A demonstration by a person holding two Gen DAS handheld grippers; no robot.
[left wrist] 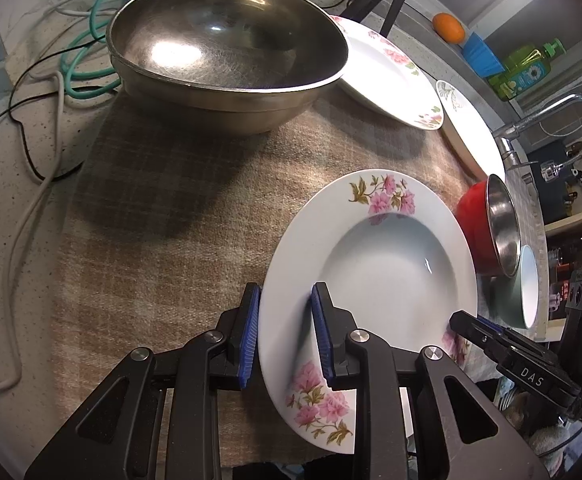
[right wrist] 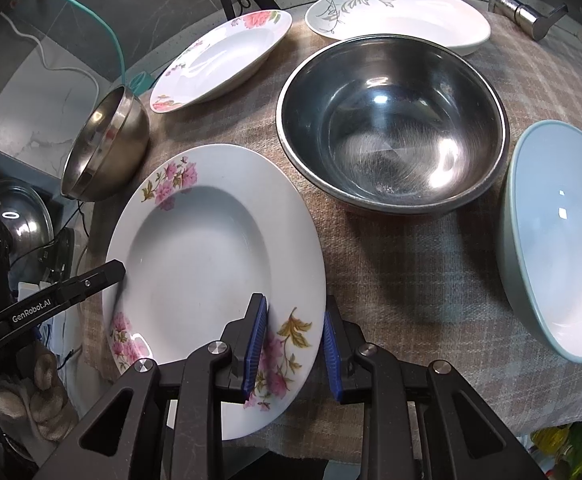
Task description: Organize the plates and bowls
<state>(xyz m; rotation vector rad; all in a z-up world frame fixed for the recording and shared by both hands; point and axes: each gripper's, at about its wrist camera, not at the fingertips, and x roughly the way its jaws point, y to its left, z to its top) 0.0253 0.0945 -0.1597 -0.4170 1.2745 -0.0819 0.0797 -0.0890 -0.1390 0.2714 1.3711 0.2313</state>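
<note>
A: Start at the fingers. What are they doing?

B: The left gripper (left wrist: 287,336) has its blue pads (left wrist: 250,336) clamped on the rim of the floral plate (left wrist: 375,264), one pad outside the edge and one inside, at the lower middle of the left wrist view. The right gripper (right wrist: 295,350) is clamped on the same plate's (right wrist: 211,264) opposite rim, low in the right wrist view. Each gripper also shows in the other's view, at the plate's far edge.

A: And the plate itself?

B: It sits over a checked cloth (left wrist: 163,208), lower right of the left view; whether it rests on the cloth or is raised, I cannot tell.

A: Around it?

B: In the right view, a large steel bowl (right wrist: 391,128) stands just above and right of the plate, a pale blue bowl (right wrist: 559,248) at the right edge, and a small steel bowl (right wrist: 107,144) at upper left. Farther up lie a second floral plate (right wrist: 223,56) and a leaf-patterned plate (right wrist: 395,16).
</note>
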